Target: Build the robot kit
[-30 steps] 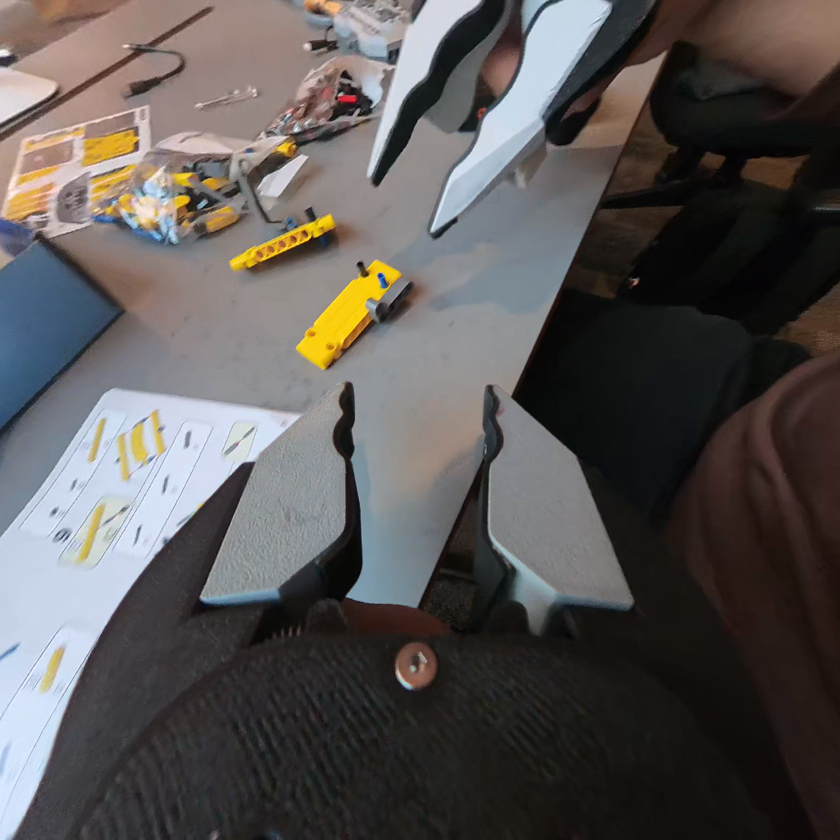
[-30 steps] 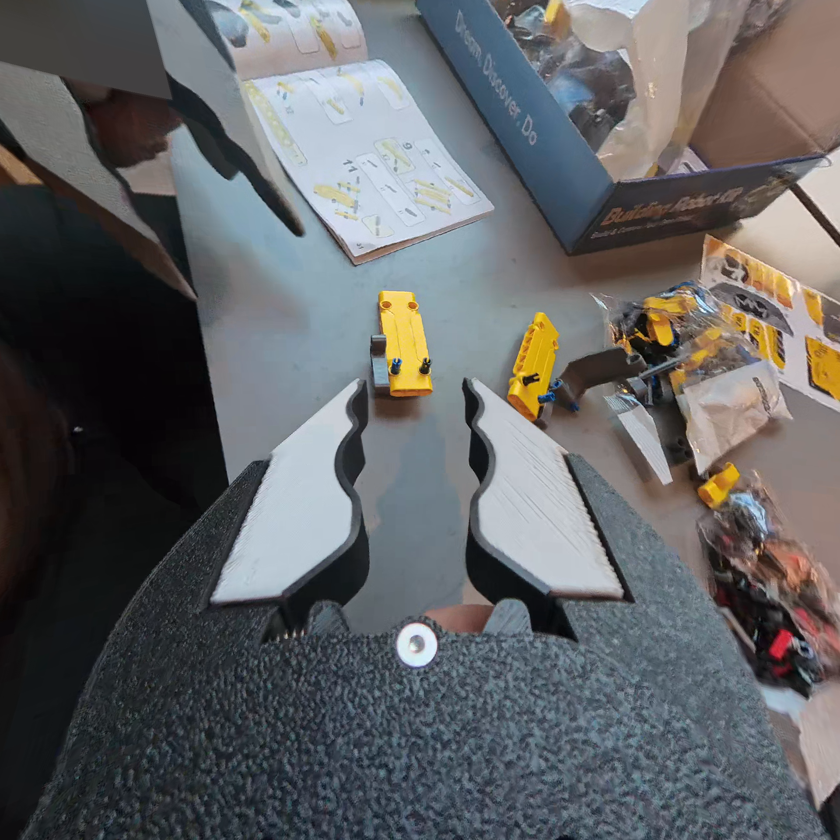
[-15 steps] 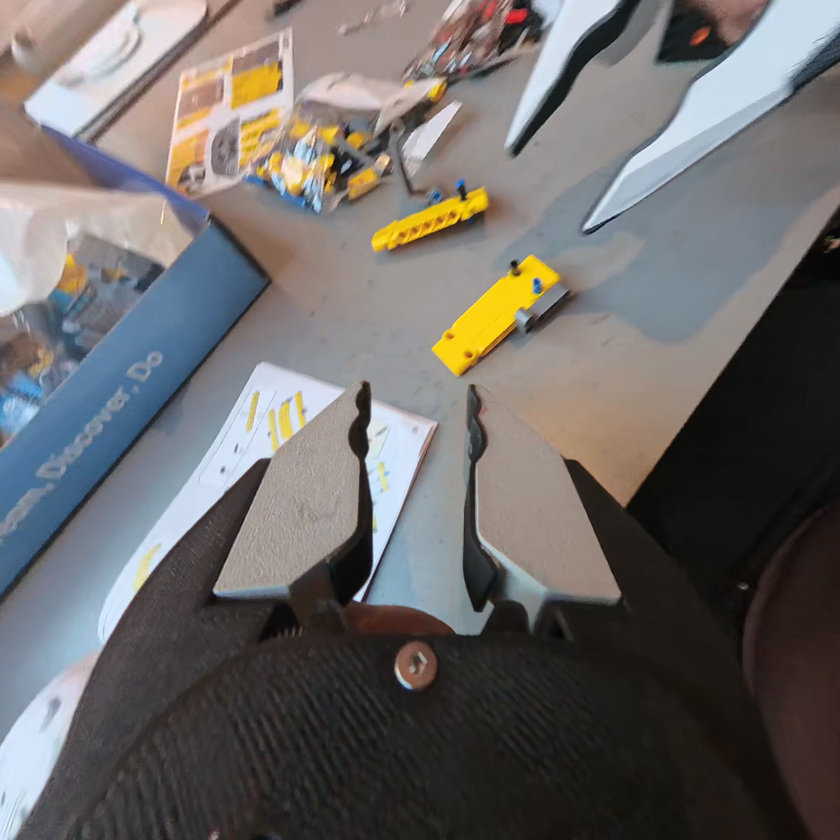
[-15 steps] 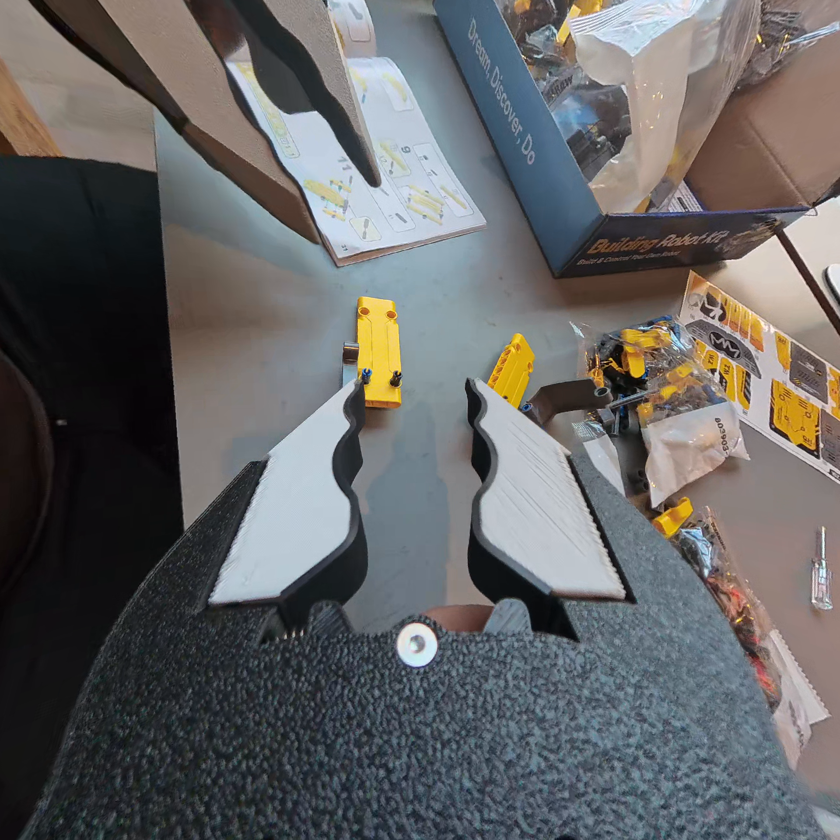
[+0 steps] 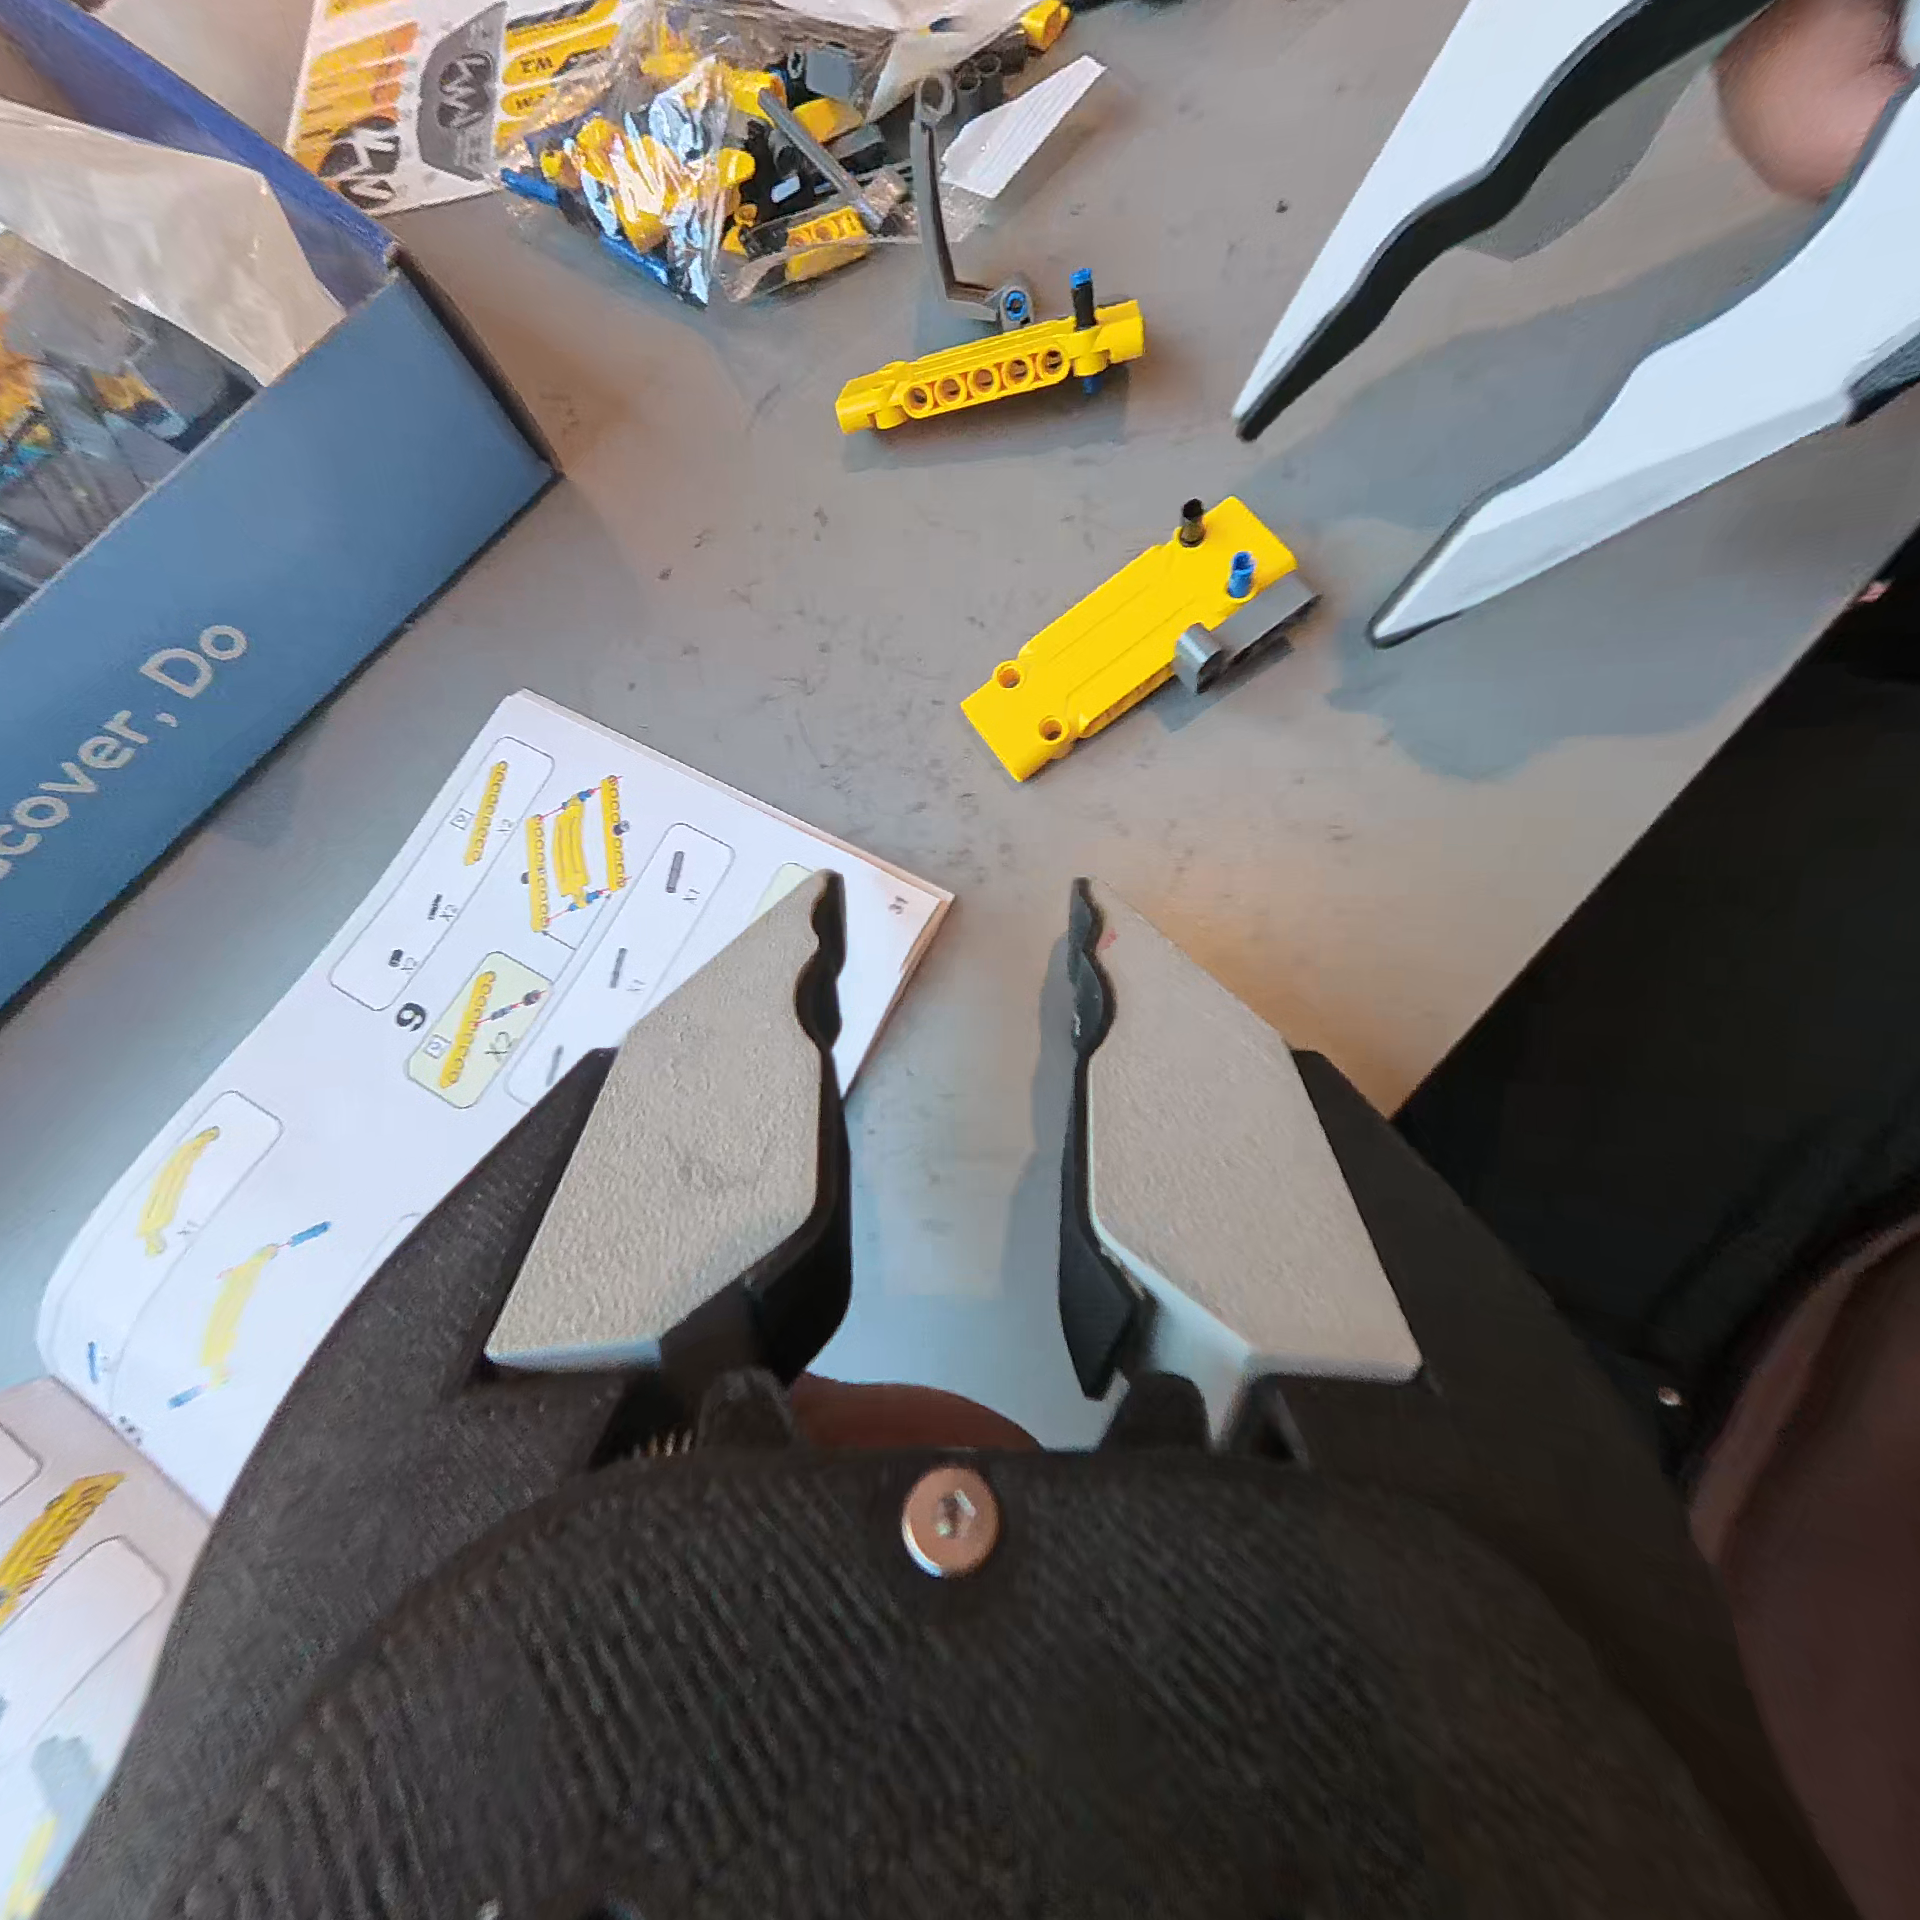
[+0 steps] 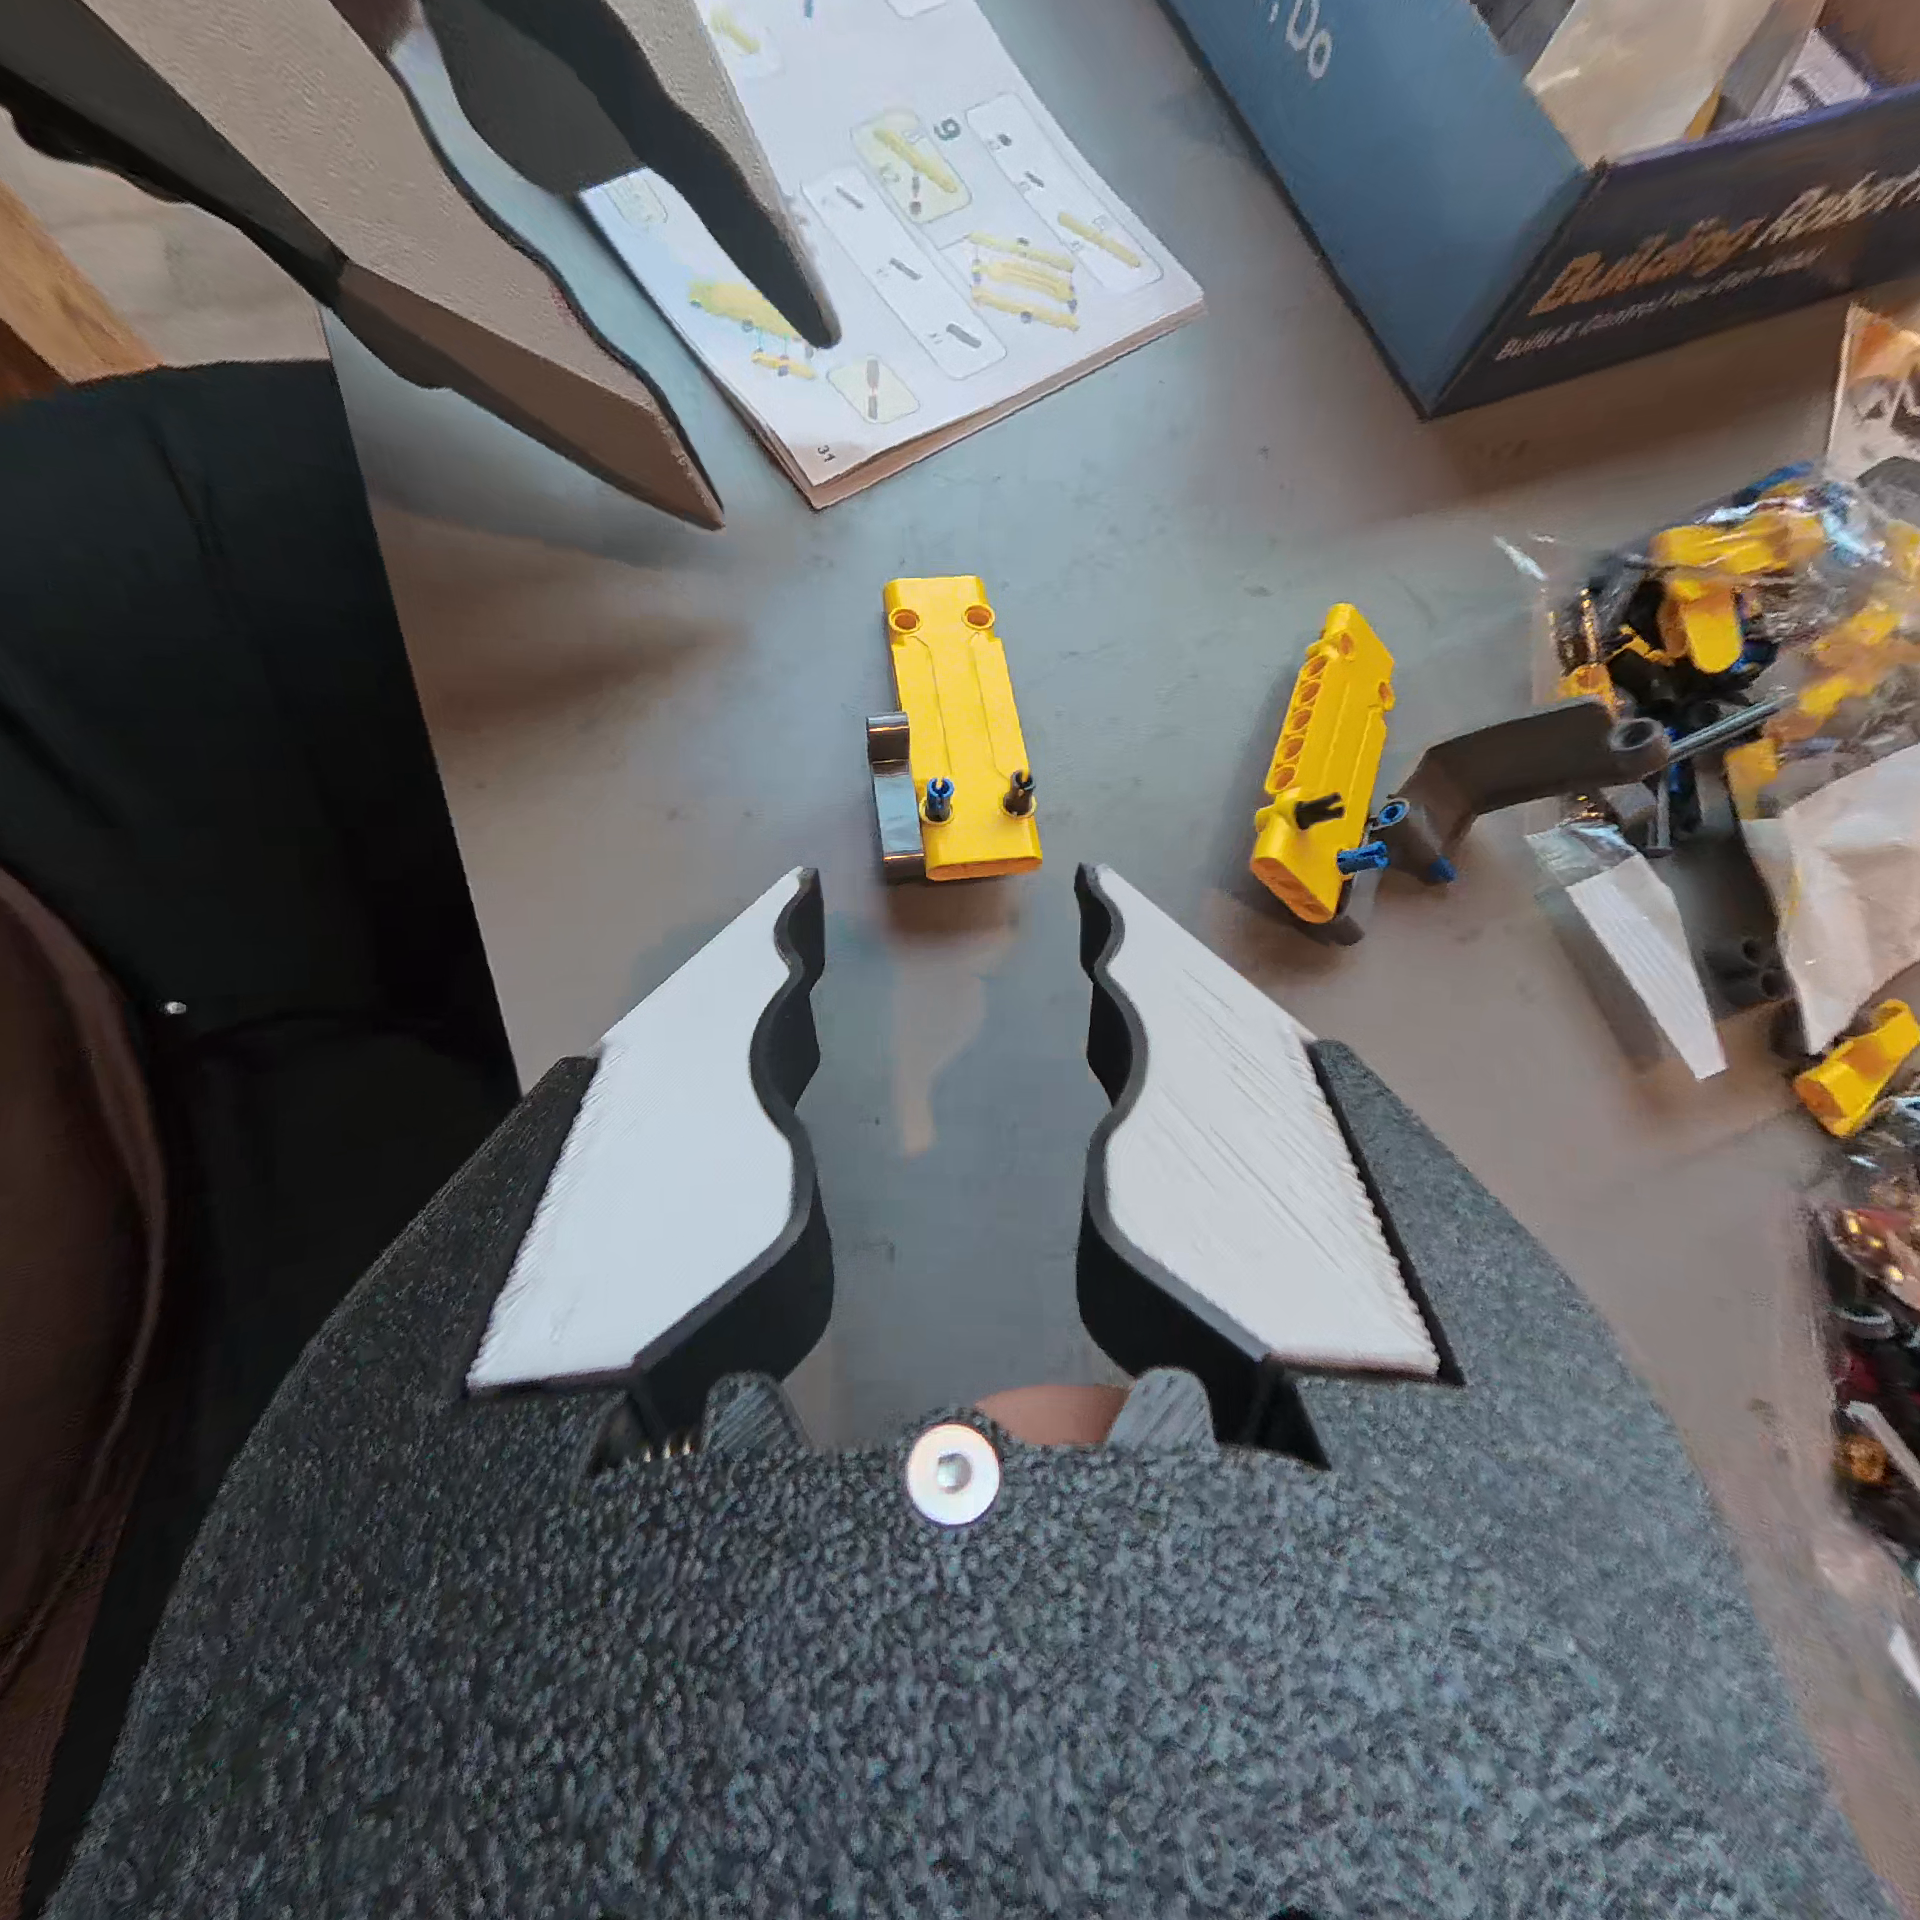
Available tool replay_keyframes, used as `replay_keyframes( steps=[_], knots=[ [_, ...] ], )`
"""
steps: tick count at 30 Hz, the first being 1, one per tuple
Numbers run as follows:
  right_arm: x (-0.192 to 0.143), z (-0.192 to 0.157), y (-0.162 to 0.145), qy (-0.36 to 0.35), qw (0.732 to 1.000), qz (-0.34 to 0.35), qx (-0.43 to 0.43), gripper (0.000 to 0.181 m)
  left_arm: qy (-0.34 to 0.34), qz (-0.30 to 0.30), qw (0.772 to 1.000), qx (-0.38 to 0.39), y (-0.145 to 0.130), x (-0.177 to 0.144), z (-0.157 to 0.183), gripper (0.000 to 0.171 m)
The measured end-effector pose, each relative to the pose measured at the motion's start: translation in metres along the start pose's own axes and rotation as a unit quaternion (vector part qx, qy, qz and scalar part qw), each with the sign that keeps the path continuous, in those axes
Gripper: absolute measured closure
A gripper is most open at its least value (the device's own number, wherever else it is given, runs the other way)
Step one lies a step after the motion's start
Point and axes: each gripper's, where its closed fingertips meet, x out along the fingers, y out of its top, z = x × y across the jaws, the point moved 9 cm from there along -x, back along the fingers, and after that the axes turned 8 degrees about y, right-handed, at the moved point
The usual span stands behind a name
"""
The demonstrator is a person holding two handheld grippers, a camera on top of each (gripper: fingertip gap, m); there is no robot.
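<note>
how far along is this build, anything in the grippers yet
Done: the flat yellow panel already carries a grey piece and two pins; the yellow beam has pins and a grey bracket. Both lie apart on the grey table.
In hand: nothing. The right gripper is open just short of the panel; the left gripper is open over the instruction booklet.
Left: many parts are in the clear bag.

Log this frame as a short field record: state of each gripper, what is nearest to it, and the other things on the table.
left gripper: open, empty, over the instruction booklet corner
right gripper: open, empty, just short of the yellow panel
yellow panel: flat on the grey table, black and blue pins upright
yellow beam: beside the panel, apart
blue box: open
parts bag: clear
</note>
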Motion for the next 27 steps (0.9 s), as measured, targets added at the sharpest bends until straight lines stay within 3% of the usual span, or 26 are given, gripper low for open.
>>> replay_keyframes(
  steps=[11,13,17,27],
  knots=[
    [0.01,-0.014,-0.004,-0.064,0.998,0.011,0.011,0.125,-0.028,0.017,0.999,0.021,-0.008,0.015,0.019,0.146],
    [0.01,-0.014,-0.003,-0.063,0.998,0.016,0.013,0.128,-0.045,0.034,0.998,0.019,-0.01,0.016,0.021,0.154],
    [0.012,-0.009,0.0,-0.059,0.997,0.035,0.032,0.137,-0.039,0.04,0.998,0.03,-0.011,0.015,0.022,0.155],
    [0.018,-0.008,0.001,-0.032,0.999,0.02,0.031,0.135,-0.06,0.037,0.997,0.018,-0.011,0.015,0.022,0.16]
  ],
)
